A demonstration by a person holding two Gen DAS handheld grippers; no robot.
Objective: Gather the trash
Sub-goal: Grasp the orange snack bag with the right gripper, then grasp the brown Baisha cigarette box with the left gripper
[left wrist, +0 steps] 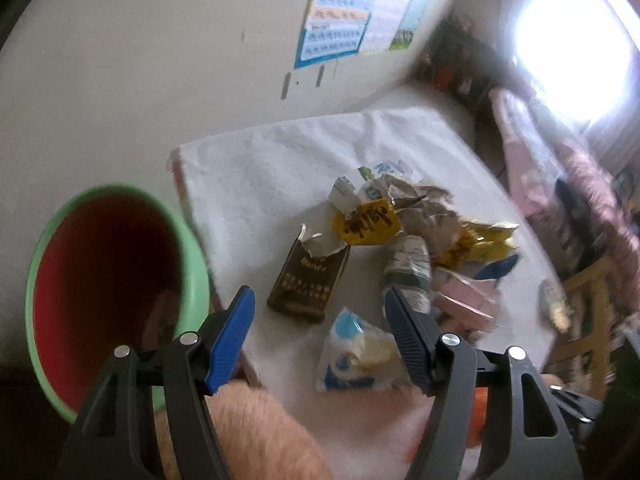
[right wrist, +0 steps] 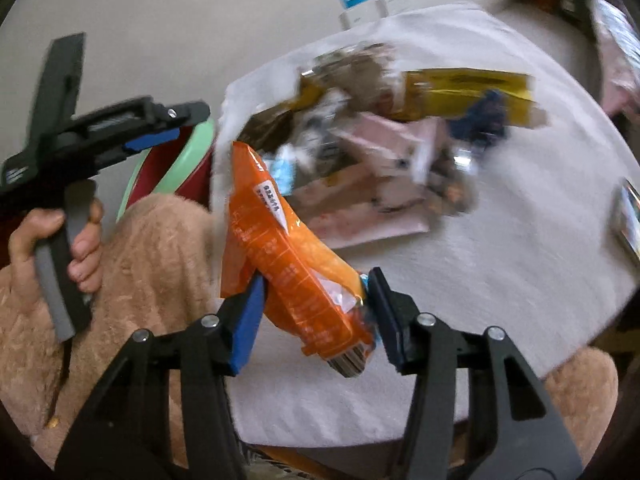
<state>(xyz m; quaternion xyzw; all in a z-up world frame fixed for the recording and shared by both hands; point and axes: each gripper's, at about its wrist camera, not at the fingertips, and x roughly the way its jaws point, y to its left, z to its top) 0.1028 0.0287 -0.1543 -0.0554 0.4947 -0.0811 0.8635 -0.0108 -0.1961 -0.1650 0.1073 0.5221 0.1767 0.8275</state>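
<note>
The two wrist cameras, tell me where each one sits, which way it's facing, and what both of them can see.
Left wrist: on the left gripper, angled down at the trash pile on the white cloth; open blue-padded jaws and a fuzzy sleeve show.
Right wrist: on the right gripper, angled down at the orange wrapper between its fingers; the person's left hand holding the other gripper shows.
Shared: the pile, cloth, green-rimmed bin and wall poster.
</note>
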